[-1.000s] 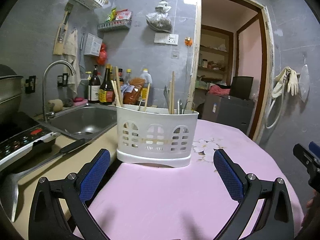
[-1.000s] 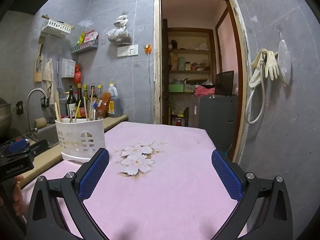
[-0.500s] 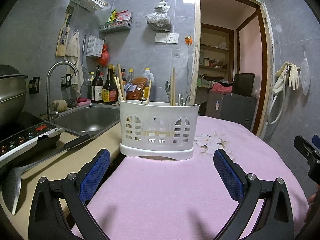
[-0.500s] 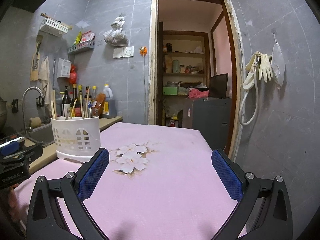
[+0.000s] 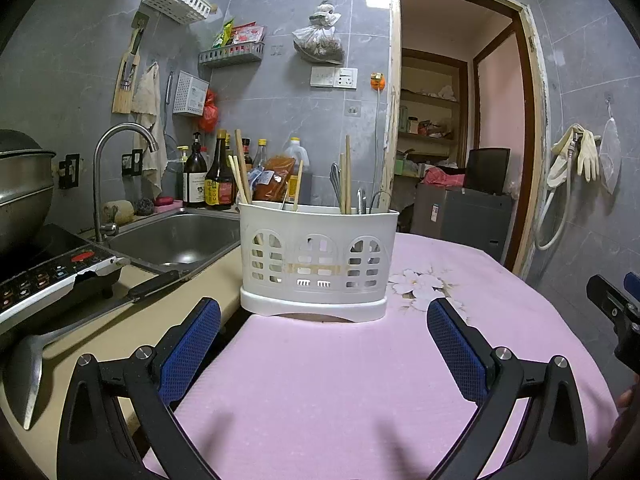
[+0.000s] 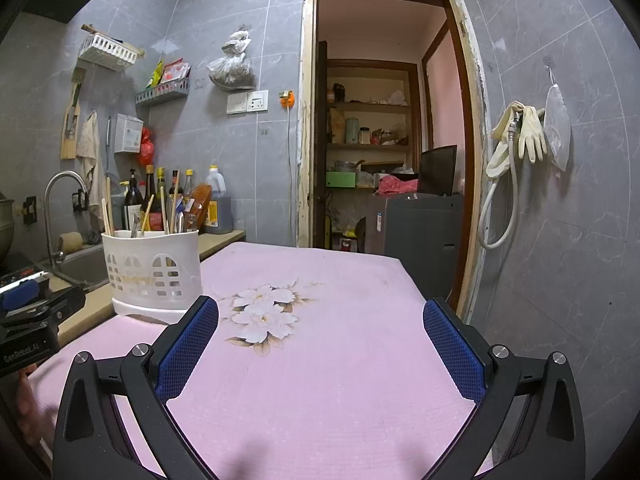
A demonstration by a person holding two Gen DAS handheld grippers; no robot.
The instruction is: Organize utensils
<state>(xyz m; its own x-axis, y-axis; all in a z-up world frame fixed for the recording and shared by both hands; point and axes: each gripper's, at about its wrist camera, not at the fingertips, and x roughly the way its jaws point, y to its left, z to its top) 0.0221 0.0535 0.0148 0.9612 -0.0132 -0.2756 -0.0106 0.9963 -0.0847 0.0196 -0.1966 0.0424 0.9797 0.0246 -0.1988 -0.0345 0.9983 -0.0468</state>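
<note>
faintly, "conrobot.ai" reads on the left gripper [image 6: 28, 320], which like the right gripper [image 6: 320, 336] is spread wide and empty, while the white utensil holder [image 5: 318, 264] stands upright at the pink cloth's [image 5: 340, 380] edge, chopsticks [image 5: 347, 174] pointing up.

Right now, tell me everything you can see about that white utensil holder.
The white utensil holder looks like plastic, with an oval body, arched slotted windows and a wider base tray. It stands upright on the pink cloth at its sink-side edge, holding wooden chopsticks and metal utensils. Neither gripper touches it.
</note>
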